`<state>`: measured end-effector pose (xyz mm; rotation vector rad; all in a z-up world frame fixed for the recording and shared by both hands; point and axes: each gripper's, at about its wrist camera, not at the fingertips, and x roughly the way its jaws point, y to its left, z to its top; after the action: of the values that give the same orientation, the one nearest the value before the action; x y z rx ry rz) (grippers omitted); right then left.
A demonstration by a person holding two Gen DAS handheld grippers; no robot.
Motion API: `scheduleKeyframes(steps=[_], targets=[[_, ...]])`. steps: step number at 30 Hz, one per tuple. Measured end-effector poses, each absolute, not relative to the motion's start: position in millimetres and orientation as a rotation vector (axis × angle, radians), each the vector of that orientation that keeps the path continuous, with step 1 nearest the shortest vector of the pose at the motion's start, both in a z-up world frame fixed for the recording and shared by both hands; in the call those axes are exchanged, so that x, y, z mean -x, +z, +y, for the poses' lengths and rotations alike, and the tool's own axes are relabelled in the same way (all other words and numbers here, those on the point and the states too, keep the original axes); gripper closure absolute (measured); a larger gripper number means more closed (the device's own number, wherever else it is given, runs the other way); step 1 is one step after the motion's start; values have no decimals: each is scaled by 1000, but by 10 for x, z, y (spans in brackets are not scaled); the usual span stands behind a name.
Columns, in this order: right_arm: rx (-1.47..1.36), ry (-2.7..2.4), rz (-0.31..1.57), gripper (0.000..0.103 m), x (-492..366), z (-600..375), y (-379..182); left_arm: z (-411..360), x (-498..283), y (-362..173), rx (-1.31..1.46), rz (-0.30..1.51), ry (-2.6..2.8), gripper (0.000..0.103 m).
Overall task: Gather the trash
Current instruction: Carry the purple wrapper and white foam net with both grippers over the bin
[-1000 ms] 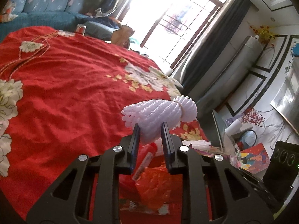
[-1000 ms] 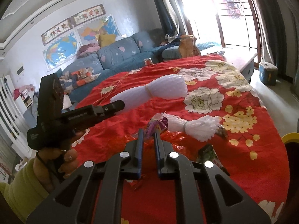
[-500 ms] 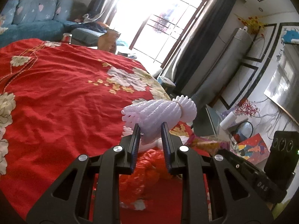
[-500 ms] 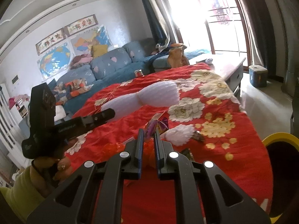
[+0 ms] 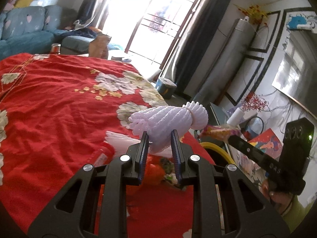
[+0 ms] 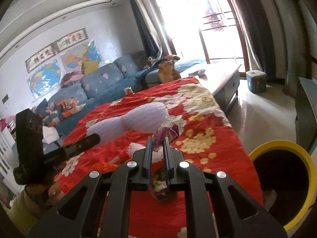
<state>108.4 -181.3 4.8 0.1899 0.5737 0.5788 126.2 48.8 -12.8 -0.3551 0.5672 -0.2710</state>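
Our left gripper (image 5: 158,138) clamped on white foam net (image 5: 168,122). Our right gripper (image 6: 158,146) clamped on purple wrapper (image 6: 165,135), above red cloth (image 5: 49,103), near yellow-rimmed bin (image 6: 281,148).

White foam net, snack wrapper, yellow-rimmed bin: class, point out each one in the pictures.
White foam net (image 5: 168,123), left wrist view, on its ribbed middle above the fingers.
Snack wrapper (image 6: 167,135), right wrist view, on the purple crumpled top between the fingers.
Yellow-rimmed bin (image 6: 277,143), right wrist view, on the far yellow rim.
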Motion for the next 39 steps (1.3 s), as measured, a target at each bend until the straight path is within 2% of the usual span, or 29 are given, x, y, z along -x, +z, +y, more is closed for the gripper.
scheduleKeyframes(steps=[39], targets=[[-305, 320, 555, 92, -1182, -3022, -127, -622, -1286, -279, 163, 646, -402, 87]])
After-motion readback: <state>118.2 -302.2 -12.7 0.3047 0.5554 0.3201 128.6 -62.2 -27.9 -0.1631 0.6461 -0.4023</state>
